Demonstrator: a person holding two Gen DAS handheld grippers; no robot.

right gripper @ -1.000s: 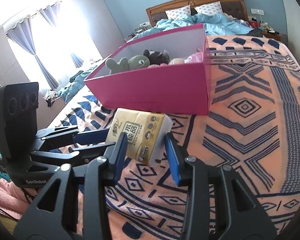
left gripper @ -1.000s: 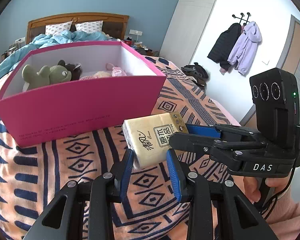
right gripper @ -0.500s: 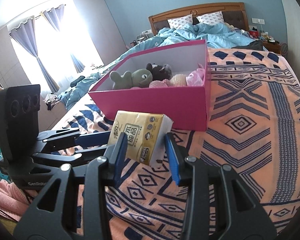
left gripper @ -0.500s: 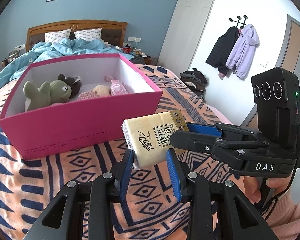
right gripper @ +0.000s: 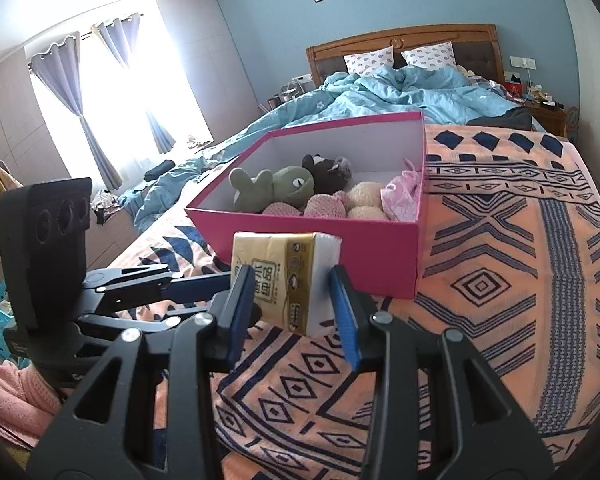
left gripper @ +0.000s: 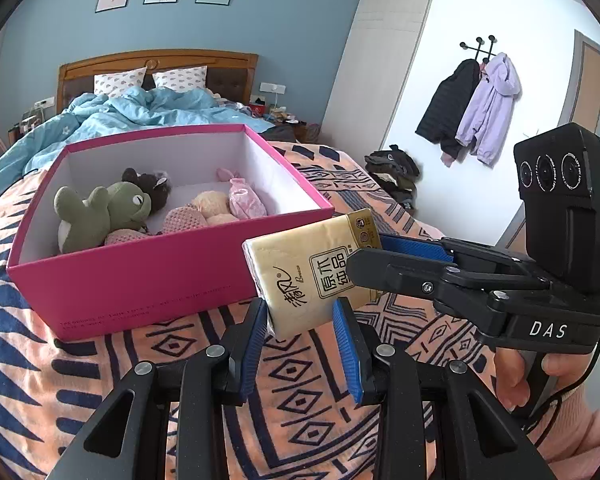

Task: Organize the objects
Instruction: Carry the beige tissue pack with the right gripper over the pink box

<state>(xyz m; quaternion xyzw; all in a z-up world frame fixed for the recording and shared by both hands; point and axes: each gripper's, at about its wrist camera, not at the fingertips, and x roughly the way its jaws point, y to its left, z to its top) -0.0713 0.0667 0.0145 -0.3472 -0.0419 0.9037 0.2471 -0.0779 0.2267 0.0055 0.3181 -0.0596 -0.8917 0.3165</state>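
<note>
Both the left gripper (left gripper: 302, 322) and right gripper (right gripper: 294, 298) clamp one tissue pack (left gripper: 312, 270) at frame centre; its far end hides behind the right gripper's black fingers (left gripper: 384, 270).

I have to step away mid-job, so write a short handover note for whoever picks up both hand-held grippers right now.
Left hand-held gripper: shut on the tissue pack, at its near end.
Right hand-held gripper: shut on the same pack, from the other side.
The pack hangs clear above the patterned blanket, just in front of the pink box and not yet over it.
Done: green plush, dark plush and several pink and cream soft items are in the box.
Left: carry the pack over the near wall, probably into the free space on the right, then open both.
</note>
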